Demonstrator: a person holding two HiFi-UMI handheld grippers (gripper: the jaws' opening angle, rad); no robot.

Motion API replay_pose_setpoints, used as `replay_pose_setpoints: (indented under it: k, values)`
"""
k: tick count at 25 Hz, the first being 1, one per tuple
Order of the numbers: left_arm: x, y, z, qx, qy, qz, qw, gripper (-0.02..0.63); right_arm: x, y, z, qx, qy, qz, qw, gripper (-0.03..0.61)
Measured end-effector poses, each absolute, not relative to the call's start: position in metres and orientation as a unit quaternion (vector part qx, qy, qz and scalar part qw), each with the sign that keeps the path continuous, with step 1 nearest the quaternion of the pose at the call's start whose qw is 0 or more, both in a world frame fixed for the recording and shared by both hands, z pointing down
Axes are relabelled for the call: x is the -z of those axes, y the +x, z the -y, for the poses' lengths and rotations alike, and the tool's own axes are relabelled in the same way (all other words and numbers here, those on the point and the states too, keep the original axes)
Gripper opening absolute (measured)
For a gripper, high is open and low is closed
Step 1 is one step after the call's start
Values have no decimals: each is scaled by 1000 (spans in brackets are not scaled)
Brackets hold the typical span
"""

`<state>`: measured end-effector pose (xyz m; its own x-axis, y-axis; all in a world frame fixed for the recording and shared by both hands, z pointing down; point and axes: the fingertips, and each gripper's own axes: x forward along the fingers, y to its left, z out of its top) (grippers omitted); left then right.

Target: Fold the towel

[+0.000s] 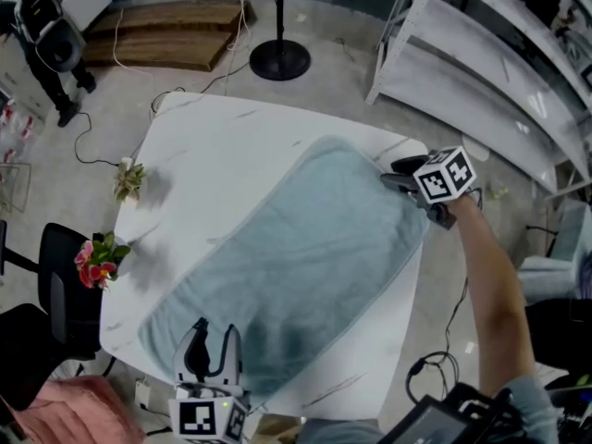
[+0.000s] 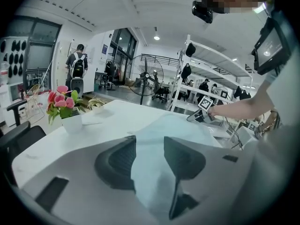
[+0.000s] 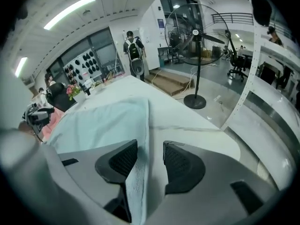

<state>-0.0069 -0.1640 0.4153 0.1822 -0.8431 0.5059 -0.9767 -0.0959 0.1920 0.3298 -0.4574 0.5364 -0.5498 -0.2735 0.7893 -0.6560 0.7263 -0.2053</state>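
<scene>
Lying flat, pale blue towel (image 1: 305, 257); left tongs (image 1: 210, 334) pinch corner, right tongs (image 1: 393, 174) open round edge.

Table (image 1: 231, 146): the far left corner and the strip along the far edge lie bare and passable beside the towel (image 1: 296, 266). Obstacles on the left edge: a small plant (image 1: 129, 179) and a pink flower pot (image 1: 96, 263). A fan stand (image 1: 279, 59) stands on the floor beyond the far edge.

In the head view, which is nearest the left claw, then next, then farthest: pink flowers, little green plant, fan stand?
1. Pink flowers, left edge of the table.
2. Little green plant, farther up that edge.
3. Fan stand, past the table's far side.
</scene>
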Motion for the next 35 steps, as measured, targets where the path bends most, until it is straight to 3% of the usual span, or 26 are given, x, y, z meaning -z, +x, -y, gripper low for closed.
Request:
replay_pose_setpoints:
  k: [3,5,7,17,35]
  values:
    - [-416,-8,162,-140,727,625,249,187,-535,321,452,-241,258,851,389,180]
    - [-415,-8,161,-141,725,627,248,187,-536,316,447,-236,244,852,400,84]
    - [-413,-8,160,-140,723,630,247,187,-537,313,445,-248,238,851,398,36]
    - [-404,-25,123,-114,721,642,235,187,-468,304,432,-228,294,865,335,29]
    - [-357,-85,-25,-65,697,684,208,187,-366,145,294,-105,270,894,343,29]
